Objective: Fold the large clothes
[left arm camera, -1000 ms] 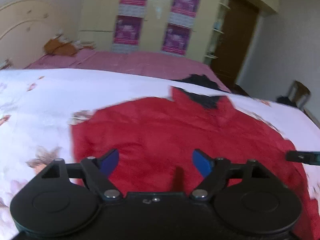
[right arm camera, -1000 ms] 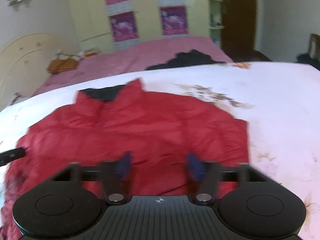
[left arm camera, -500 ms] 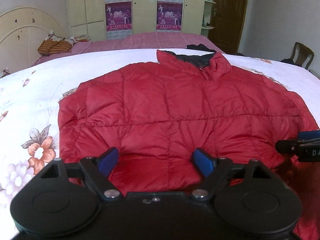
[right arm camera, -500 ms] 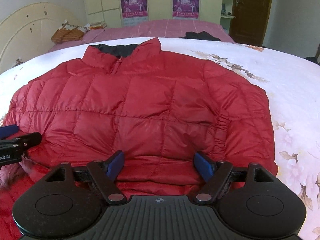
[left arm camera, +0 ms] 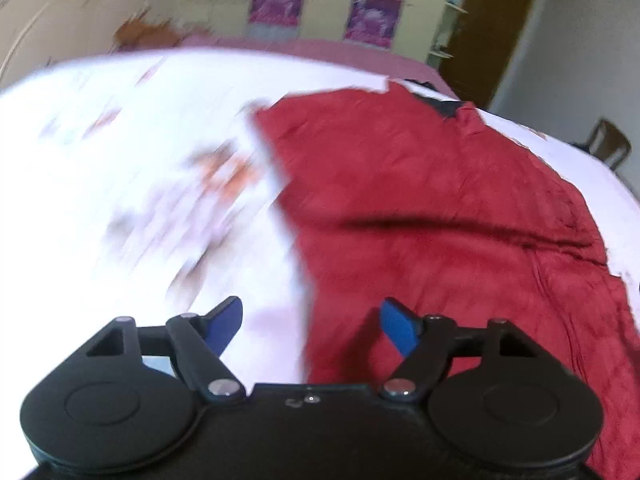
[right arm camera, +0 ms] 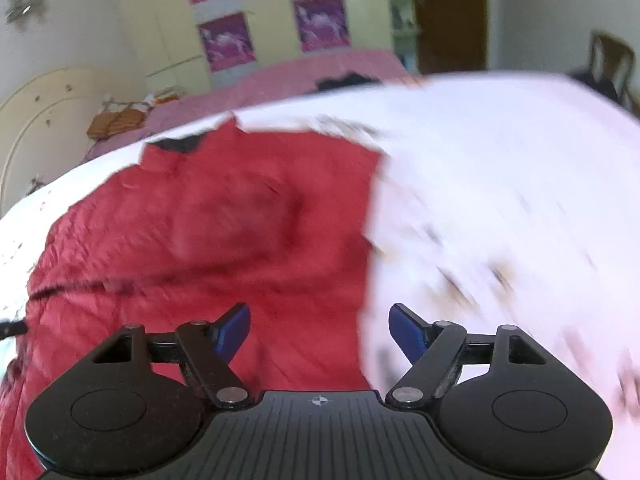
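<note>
Your left gripper (left arm camera: 311,322) has just been narrowing, jaws still apart, nothing between them, over the red jacket (left arm camera: 440,208) edge at 6 o'clock. Your right gripper (right arm camera: 319,330) hangs wide, empty; jacket on the bed (right arm camera: 500,184).

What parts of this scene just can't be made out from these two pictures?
- Left wrist view: the floral bedspread pattern, smeared by motion blur.
- Both views: the red jacket quilting, blurred; its near hem is hidden behind each hand-held gripper's body.
- Right wrist view: the posters, too blurred to read.
</note>
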